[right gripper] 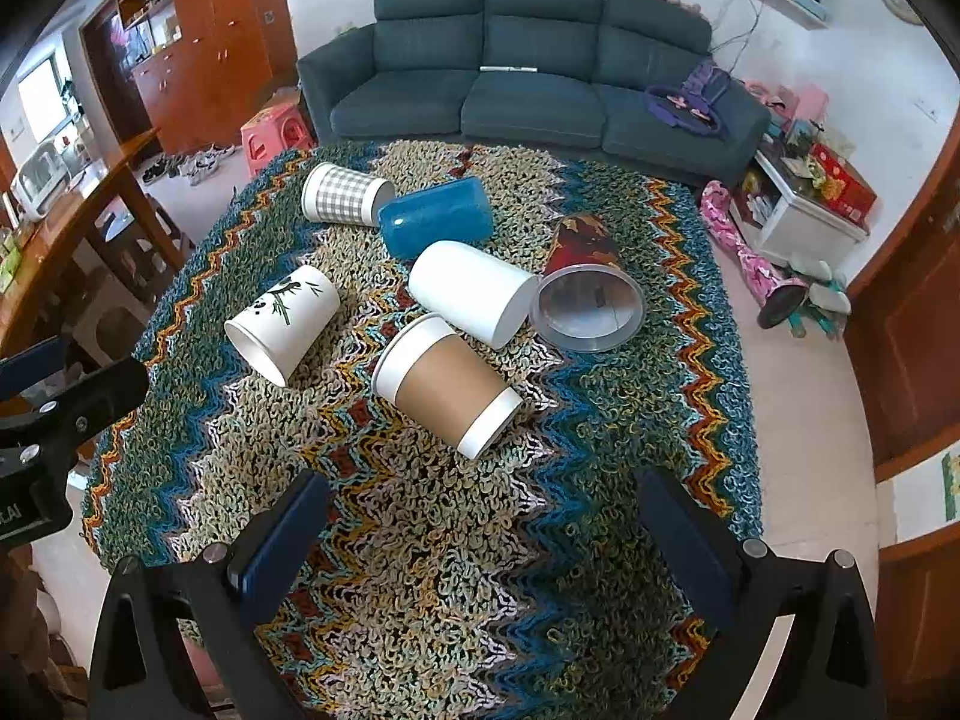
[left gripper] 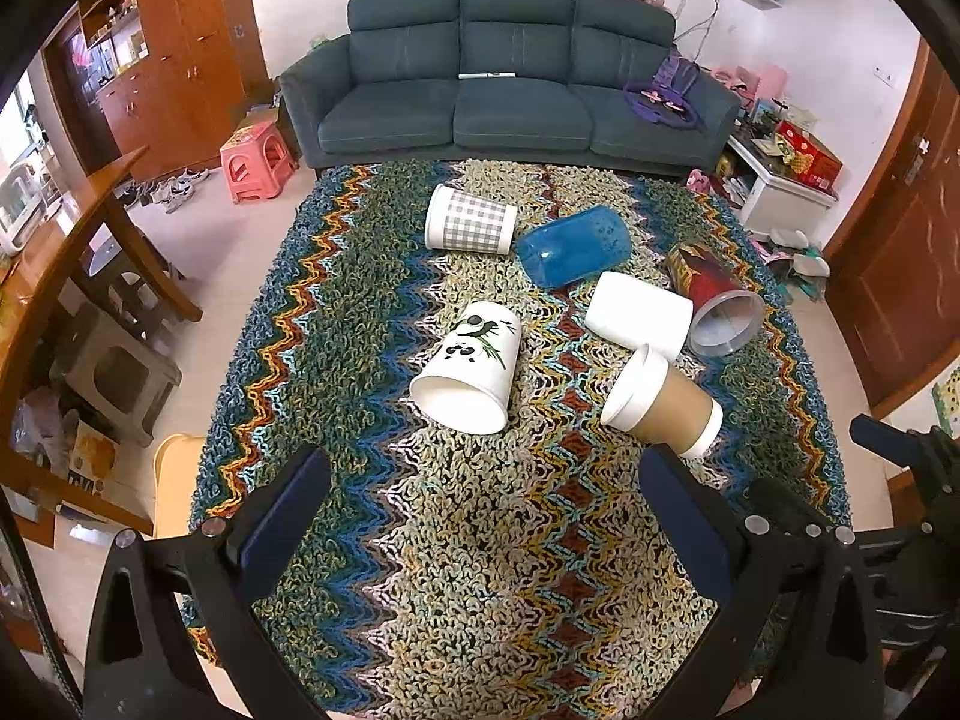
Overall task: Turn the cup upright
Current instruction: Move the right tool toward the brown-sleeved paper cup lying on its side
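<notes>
Several cups lie on their sides on a zigzag-patterned cloth [left gripper: 480, 570]: a panda-print white cup [left gripper: 468, 366] [right gripper: 282, 324], a brown-sleeved paper cup [left gripper: 660, 402] [right gripper: 447, 384], a plain white cup [left gripper: 639, 312] [right gripper: 471, 291], a blue cup [left gripper: 573, 246] [right gripper: 438, 225], a grey checked cup [left gripper: 471, 219] [right gripper: 345, 195] and a red cup [left gripper: 714, 300] [right gripper: 585, 282]. My left gripper [left gripper: 486, 480] is open and empty, hovering in front of the panda cup. My right gripper [right gripper: 483, 492] is open and empty, in front of the brown-sleeved cup.
The cloth covers a table whose edges drop off left and right. A dark sofa [left gripper: 510, 90] stands behind it. A wooden table [left gripper: 78, 222] and a pink stool [left gripper: 258, 162] are at the left. The other gripper shows at each view's side [right gripper: 54, 420].
</notes>
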### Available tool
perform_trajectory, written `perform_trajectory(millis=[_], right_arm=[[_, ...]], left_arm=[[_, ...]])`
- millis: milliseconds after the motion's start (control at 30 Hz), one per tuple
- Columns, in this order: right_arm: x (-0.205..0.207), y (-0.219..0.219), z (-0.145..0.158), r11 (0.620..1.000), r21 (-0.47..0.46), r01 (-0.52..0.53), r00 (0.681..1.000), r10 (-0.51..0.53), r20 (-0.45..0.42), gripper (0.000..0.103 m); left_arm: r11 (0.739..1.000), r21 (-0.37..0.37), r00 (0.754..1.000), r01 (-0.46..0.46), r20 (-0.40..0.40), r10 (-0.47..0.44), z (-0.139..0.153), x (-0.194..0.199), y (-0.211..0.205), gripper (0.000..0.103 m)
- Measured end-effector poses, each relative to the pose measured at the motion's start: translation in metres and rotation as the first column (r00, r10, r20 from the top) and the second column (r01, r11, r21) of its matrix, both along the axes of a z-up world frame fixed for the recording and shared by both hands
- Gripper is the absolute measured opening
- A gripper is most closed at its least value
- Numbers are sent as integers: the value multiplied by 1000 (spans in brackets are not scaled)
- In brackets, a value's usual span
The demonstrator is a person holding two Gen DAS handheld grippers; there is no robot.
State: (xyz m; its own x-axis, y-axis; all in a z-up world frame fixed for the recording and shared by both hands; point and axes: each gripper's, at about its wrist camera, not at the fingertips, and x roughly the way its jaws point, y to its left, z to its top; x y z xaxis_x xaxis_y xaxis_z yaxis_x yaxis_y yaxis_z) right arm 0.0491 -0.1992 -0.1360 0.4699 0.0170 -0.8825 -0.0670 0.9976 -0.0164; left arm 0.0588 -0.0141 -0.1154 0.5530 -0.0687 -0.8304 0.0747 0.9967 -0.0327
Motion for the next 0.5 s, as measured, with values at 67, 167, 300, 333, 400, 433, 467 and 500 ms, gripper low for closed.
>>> perform_trajectory(millis=[67, 167, 300, 333, 400, 433, 467, 500], right_arm=[[3, 0, -3, 1000, -4, -8, 1000, 8, -2, 103], [8, 1, -7, 1000, -9, -20, 1000, 20, -4, 103], [16, 2, -14, 999, -28, -38, 999, 38, -12, 103], [19, 3, -17, 999, -31, -44, 999, 43, -17, 103], [24, 4, -22, 998, -40, -54, 998, 53, -25, 103], [25, 4, -25, 997, -42, -58, 998, 57, -27, 103], [27, 5, -28, 997, -48, -64, 998, 63, -31, 103], [29, 5, -30, 996, -52, -70, 997, 68, -34, 103]], left_arm=[[1000, -3, 1000, 9, -4, -9, -3, 1, -2, 103], [1000, -2, 1000, 16, -17, -16, -9, 4, -3, 103], [1000, -3, 999, 9, -42, -9, -18, 9, -3, 103], [1000, -6, 999, 5, -48, -5, -21, 11, -3, 103], [1000, -10, 998, -5, -59, 4, -27, 14, 0, 103], [1000, -10, 998, -12, -64, 11, -29, 17, 0, 103], [1000, -10, 998, -19, -68, 19, -32, 19, 2, 103], [1000, -9, 997, -26, -72, 26, -35, 21, 3, 103]])
